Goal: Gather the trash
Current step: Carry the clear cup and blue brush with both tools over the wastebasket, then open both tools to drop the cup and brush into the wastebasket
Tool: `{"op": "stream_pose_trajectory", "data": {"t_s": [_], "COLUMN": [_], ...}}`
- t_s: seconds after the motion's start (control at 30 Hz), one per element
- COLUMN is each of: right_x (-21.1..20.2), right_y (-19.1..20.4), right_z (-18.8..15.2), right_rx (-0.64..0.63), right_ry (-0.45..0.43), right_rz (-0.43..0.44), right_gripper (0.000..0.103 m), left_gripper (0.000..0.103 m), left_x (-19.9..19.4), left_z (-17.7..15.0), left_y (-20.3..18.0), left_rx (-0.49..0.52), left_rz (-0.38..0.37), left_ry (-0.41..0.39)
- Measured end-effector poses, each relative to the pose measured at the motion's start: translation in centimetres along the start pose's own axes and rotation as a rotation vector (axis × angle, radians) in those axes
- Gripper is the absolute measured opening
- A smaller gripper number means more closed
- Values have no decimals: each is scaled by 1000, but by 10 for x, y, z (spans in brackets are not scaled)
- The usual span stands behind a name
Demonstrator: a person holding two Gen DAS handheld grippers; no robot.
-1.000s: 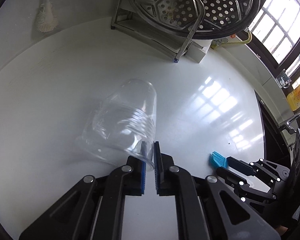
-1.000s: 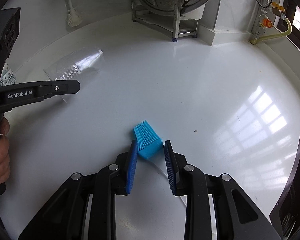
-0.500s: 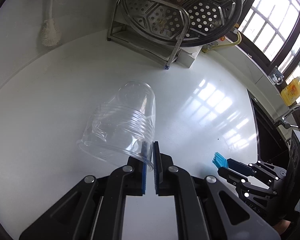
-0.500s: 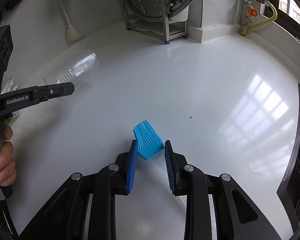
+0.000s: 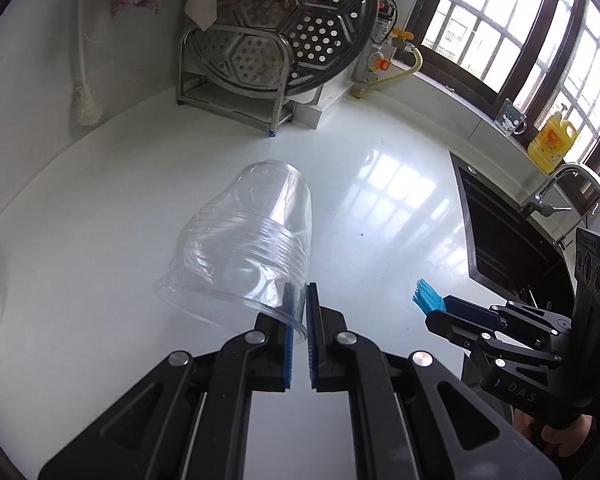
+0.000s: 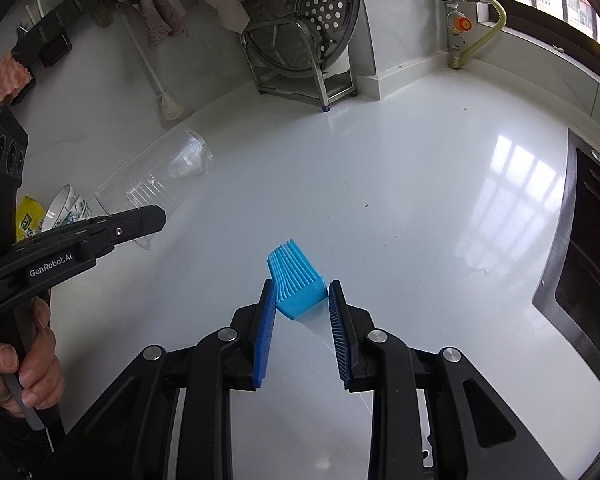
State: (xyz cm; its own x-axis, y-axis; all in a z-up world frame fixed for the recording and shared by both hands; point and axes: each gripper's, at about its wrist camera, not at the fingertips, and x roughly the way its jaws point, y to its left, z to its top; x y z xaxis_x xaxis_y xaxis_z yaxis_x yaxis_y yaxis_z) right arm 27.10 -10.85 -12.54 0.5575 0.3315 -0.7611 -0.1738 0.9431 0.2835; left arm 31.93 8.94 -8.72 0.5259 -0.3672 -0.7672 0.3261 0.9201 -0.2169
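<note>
My left gripper [image 5: 299, 304] is shut on the rim of a clear plastic cup [image 5: 248, 248] and holds it tilted above the white counter [image 5: 380, 200]. The cup also shows in the right wrist view [image 6: 160, 184], at the left gripper's tip [image 6: 156, 216]. My right gripper [image 6: 302, 300] is shut on a blue silicone brush [image 6: 296, 280] with a clear handle, held above the counter. The brush also shows in the left wrist view [image 5: 426, 298], with the right gripper [image 5: 440, 308] at the right.
A steel rack with perforated steamer trays [image 5: 284, 36] stands at the back. A white bottle brush [image 5: 86, 108] hangs on the left wall. A black sink [image 5: 508, 236] lies to the right. A patterned bowl [image 6: 66, 208] and a yellow packet [image 6: 28, 216] sit at far left.
Both grippers have risen from the counter with the cup and the brush still held. More of the back wall, window and sink has come into view.
</note>
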Motion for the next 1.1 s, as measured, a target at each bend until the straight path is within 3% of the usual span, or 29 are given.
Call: {"op": "stream_pose_trajectory", "data": {"t_s": [0.33, 0.67, 0.9, 1.1], "right_x": [-91, -164, -172, -156], "right_y": [-24, -71, -113, -128], "right_z": [-72, -169, -218, -236], "right_rx": [72, 137, 234, 246], "right_ry": [-51, 8, 68, 114], "right_rz": [38, -13, -26, -26], "right_gripper": [26, 26, 26, 26], "left_gripper": [6, 6, 6, 6], "left_x": [-43, -57, -40, -18], "left_z": [-52, -124, -179, -220], "left_y": [-80, -185, -241, -251], "left_rx": [73, 114, 163, 146], "left_rz": [-9, -96, -106, -57], "left_ry": [53, 119, 198, 297]}}
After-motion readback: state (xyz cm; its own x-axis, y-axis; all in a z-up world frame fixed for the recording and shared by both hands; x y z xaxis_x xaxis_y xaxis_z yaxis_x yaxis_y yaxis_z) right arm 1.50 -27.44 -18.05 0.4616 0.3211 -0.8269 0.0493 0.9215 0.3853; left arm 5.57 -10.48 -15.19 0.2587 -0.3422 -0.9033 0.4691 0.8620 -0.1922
